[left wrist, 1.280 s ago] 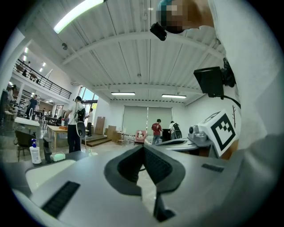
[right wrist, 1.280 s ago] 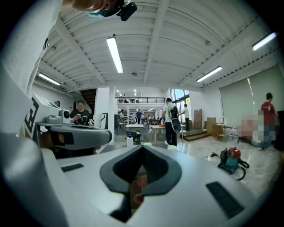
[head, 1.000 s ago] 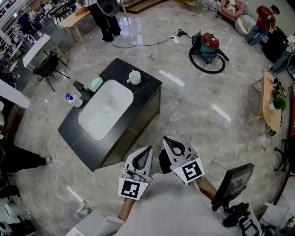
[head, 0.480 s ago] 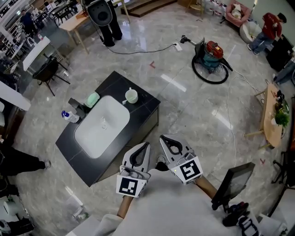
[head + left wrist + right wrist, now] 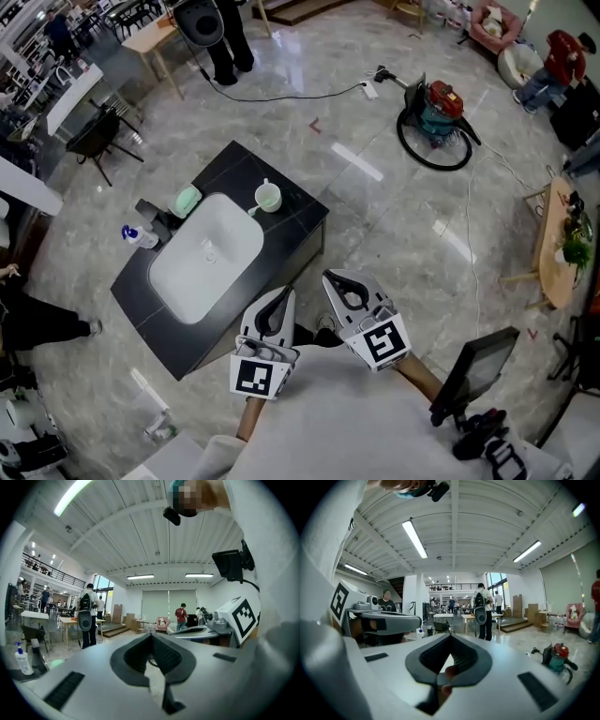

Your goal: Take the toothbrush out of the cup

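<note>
A pale green cup stands on the black counter at the far corner of the white sink. A thin toothbrush sticks up out of it. Both grippers are held side by side, level, short of the counter's near edge and well away from the cup. My left gripper has its jaws shut with nothing between them, as the left gripper view also shows. My right gripper is likewise shut and empty.
A green soap dish, a black tap and a blue-topped pump bottle sit along the counter's left side. A red vacuum cleaner with a cable lies on the floor beyond. A person stands at the back.
The counter has drawn a little nearer and shifted left in the head view. Both grippers moved forward together toward it, still shut.
</note>
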